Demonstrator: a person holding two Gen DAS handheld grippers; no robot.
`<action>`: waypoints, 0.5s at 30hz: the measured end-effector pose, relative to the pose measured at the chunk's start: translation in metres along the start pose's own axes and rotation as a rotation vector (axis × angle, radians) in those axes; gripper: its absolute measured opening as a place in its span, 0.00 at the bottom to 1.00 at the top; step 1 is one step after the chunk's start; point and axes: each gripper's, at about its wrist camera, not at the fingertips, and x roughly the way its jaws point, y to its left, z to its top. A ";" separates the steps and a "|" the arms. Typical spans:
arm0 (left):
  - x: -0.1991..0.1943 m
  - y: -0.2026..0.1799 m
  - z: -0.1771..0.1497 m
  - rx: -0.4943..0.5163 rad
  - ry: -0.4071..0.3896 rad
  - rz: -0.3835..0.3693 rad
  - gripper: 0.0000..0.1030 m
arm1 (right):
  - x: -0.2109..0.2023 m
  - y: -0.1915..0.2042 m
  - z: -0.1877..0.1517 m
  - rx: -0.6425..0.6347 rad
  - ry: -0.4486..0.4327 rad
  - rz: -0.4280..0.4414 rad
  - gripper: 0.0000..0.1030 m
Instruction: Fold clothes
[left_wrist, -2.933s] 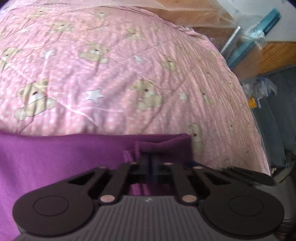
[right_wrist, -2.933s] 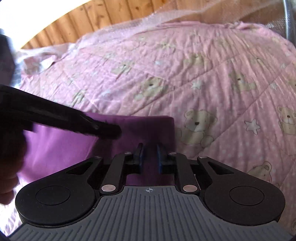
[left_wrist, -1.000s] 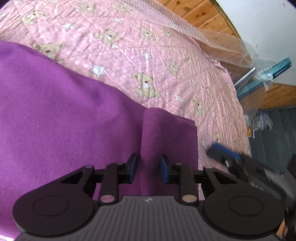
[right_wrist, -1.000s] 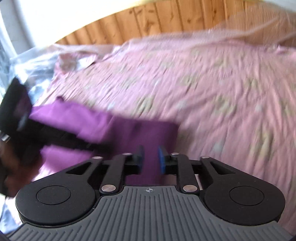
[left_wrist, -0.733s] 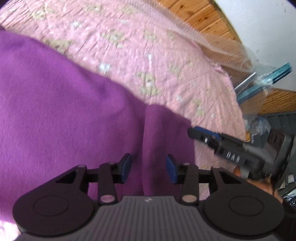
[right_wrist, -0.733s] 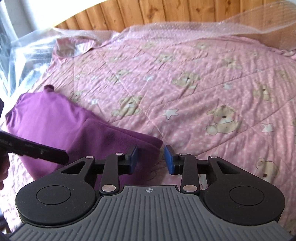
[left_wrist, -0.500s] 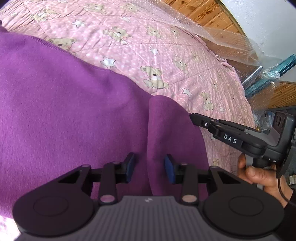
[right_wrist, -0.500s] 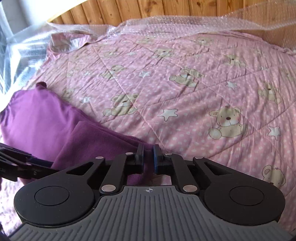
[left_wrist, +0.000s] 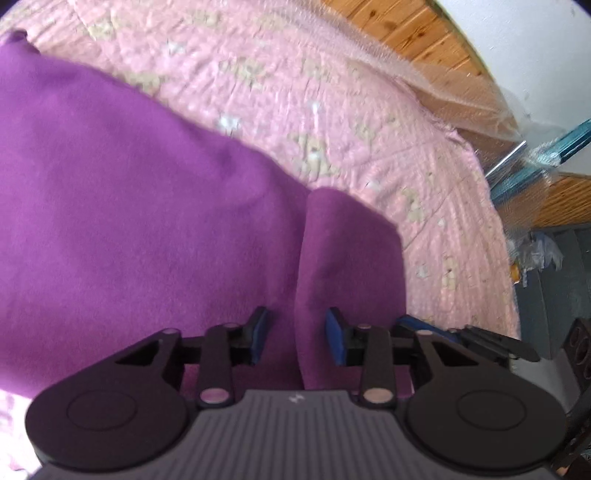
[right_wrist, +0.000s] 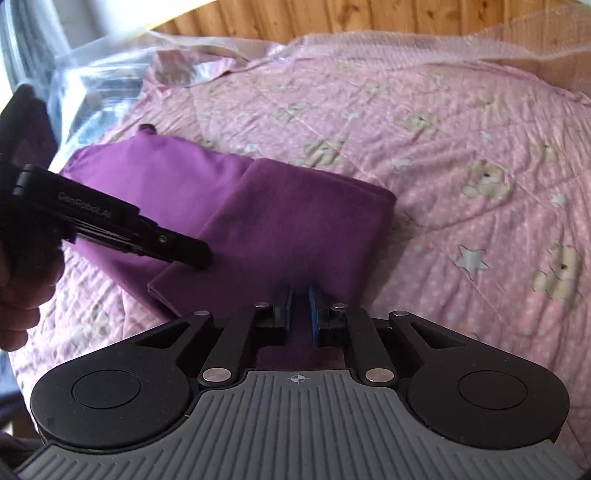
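Note:
A purple garment (left_wrist: 147, 221) lies folded on the pink teddy-bear quilt (left_wrist: 332, 92), a darker folded panel (right_wrist: 295, 229) on top at its right end. My left gripper (left_wrist: 297, 336) is open just above the cloth, its blue pads either side of the panel's left edge, not pressing it. In the right wrist view it comes in from the left, its fingertips (right_wrist: 199, 258) over the panel. My right gripper (right_wrist: 299, 314) is at the panel's near edge. Its jaws are opening, a narrow gap between them with purple cloth showing through. The garment lies flat.
The quilt (right_wrist: 461, 147) stretches wide to the right and beyond the garment. Clear bubble wrap (right_wrist: 110, 74) and a wooden board (right_wrist: 332, 14) border its far side. Teal items (left_wrist: 546, 155) and a grey object (left_wrist: 554, 295) sit past the bed's right edge. A hand (right_wrist: 22, 295) holds the left gripper.
The left jaws, shut on a fold at first, now stand apart over the cloth. The right jaws closed almost fully, then parted slightly, and that gripper drew back to the panel's near edge.

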 end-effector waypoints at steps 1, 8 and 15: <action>-0.005 0.003 0.000 0.004 -0.004 0.009 0.38 | -0.008 0.002 0.003 0.006 -0.022 -0.001 0.17; -0.075 0.064 0.000 -0.101 -0.077 0.118 0.40 | 0.007 0.013 -0.008 0.003 0.053 -0.036 0.36; -0.203 0.188 -0.005 -0.300 -0.287 0.261 0.56 | -0.011 0.054 0.034 0.032 -0.084 -0.121 0.42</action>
